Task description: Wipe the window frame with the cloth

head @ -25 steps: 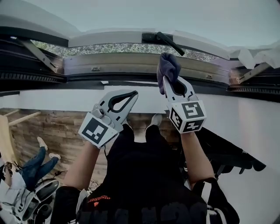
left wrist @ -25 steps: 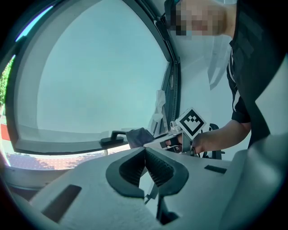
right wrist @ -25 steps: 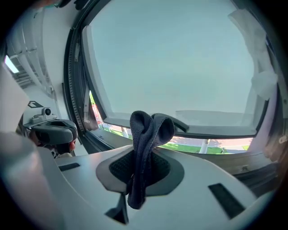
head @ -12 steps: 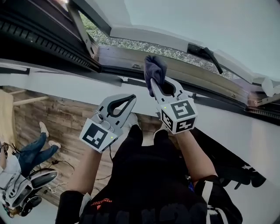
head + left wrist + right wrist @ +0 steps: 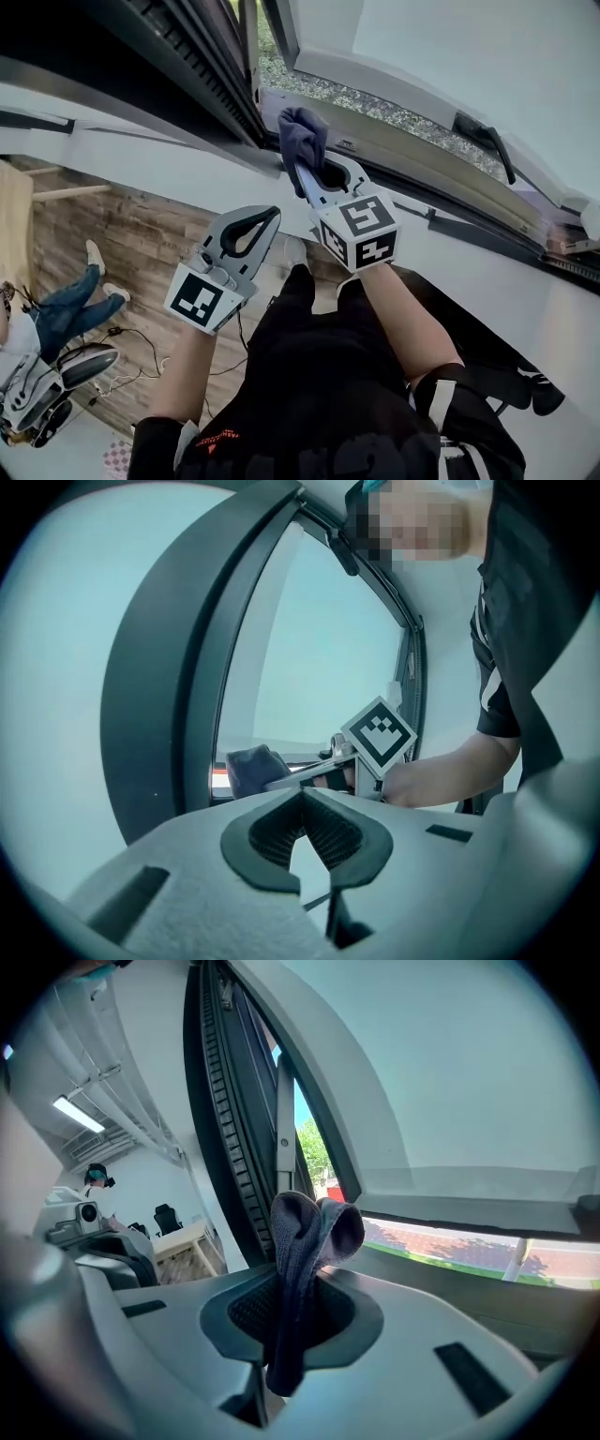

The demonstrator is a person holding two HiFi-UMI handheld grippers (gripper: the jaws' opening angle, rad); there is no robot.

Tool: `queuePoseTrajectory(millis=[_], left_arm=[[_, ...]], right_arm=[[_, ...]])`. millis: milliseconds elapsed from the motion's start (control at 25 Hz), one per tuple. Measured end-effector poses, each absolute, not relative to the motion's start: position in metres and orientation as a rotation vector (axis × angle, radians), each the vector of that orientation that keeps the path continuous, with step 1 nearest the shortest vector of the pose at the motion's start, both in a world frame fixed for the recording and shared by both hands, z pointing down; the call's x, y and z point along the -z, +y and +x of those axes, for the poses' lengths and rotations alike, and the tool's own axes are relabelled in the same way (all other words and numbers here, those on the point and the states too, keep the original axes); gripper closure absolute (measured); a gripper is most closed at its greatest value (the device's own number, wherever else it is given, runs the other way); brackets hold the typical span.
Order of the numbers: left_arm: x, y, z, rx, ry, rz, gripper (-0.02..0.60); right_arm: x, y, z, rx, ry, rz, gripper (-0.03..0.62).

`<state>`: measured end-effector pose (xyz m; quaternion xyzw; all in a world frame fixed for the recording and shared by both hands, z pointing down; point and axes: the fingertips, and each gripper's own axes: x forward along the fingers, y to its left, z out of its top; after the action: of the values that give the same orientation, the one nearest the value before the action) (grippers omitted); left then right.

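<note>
The left hand-held gripper (image 5: 270, 216) hangs below the sill, jaws closed on nothing, and is best held clear of the wiping path. Just right of it, the right hand-held gripper (image 5: 307, 173) pinches the dark cloth (image 5: 302, 134), bunched at the left corner of the window frame (image 5: 412, 150). A good wipe would press that bunch onto the rail and draw it steadily rightward toward the handle (image 5: 480, 138), with the jaw tips off the frame.
</note>
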<state>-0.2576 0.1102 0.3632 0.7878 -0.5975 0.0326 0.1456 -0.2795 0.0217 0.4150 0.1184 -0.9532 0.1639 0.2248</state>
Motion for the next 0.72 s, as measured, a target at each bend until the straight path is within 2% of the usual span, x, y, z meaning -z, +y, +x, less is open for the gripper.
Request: queuePoseTrajectory(millis=[320,720], left_arm=[[-0.378,0.115,-0.269,-0.108,-1.732,2.232,0.561],[-0.364,0.095,-0.25,-0.101,-1.677,2.311,0.562]], right_arm=[[-0.436,0.02,-0.298,-0.504,-2.601,0.336,0.551],[-0.434,0.01,-0.272,-0.523,-2.582,0.401,0.551]])
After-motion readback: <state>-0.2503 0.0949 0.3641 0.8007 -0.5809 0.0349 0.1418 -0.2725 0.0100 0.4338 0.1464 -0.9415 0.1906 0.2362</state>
